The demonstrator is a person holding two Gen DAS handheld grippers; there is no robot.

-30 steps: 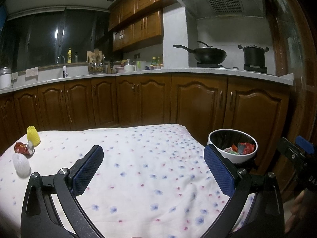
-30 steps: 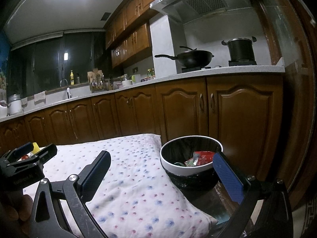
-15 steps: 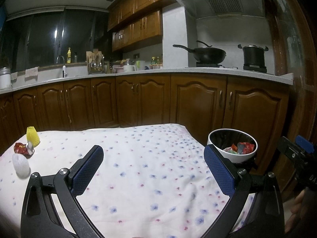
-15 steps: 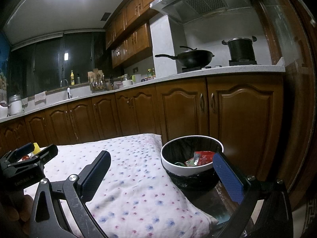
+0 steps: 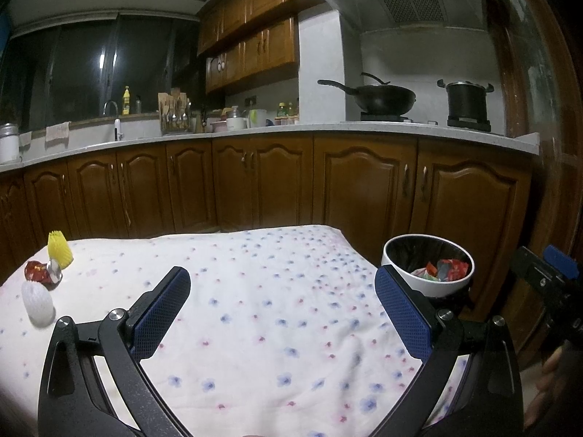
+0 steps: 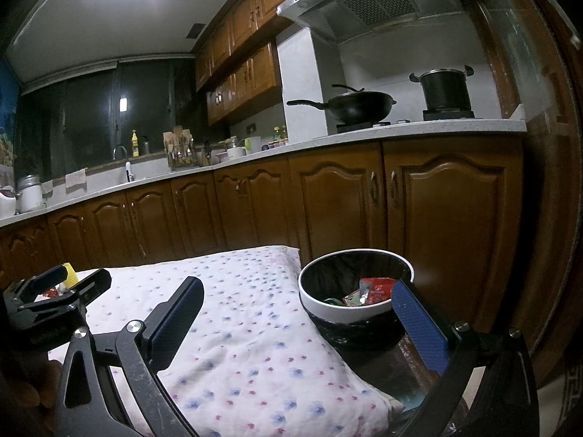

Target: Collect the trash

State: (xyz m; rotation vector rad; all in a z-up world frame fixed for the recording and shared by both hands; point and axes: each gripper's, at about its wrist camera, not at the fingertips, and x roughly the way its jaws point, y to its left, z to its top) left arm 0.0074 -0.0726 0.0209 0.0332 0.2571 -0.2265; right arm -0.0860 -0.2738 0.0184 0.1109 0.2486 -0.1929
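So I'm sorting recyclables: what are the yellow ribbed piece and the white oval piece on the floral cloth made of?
Yellow ribbed piece: looks like foam netting, matte, ridged. White oval piece: seemingly similar foam mesh, soft and dull; too blurred to confirm.

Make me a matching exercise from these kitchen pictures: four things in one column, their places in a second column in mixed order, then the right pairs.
Things
1. yellow cup
2. red wrappers
3. wok
4. white ball

Places
A. inside the bin
B. on the stove, left of the pot
C. far left of the cloth, behind the red foil wrapper
D. left edge of the cloth, nearest the left gripper

Pairs: 1-C, 2-A, 3-B, 4-D
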